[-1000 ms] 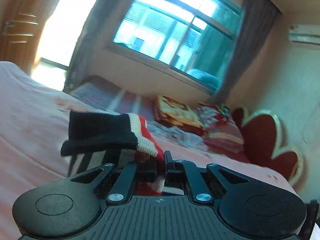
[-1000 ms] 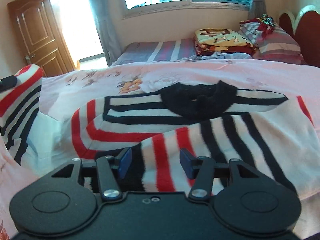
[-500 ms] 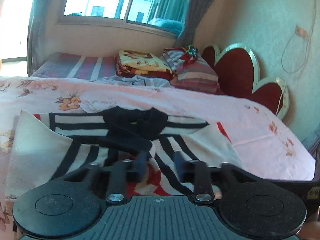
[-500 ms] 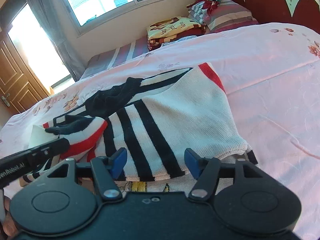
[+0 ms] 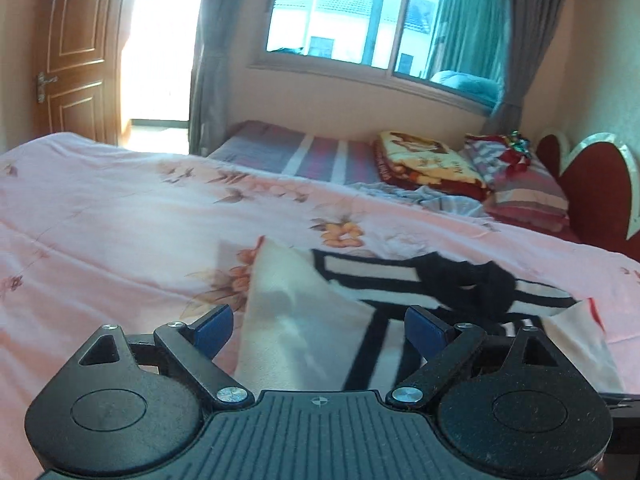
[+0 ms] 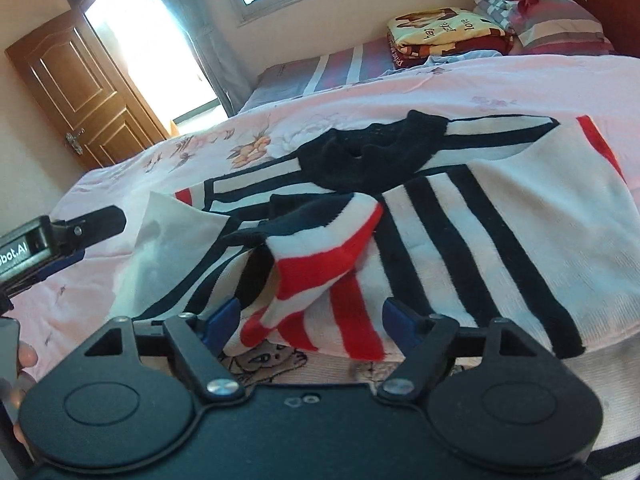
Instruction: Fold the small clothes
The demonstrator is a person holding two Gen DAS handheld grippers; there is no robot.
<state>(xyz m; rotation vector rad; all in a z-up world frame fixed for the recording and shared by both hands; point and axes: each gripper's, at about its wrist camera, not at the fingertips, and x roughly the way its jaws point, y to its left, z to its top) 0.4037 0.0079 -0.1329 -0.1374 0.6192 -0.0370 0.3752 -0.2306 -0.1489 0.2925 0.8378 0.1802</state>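
Striped sweater spread flat on pink bed, one sleeve folded across. Left gripper and right gripper: jaws just opened, wide apart, gripping nothing.

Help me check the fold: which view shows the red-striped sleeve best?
The right wrist view: the red-striped sleeve lies folded across the sweater, whole and sharp, just beyond the open right gripper. The left wrist view shows only the sweater's white edge and black collar, blurred; the sleeve is hidden.

Sweater on bedspread (pillows behind)
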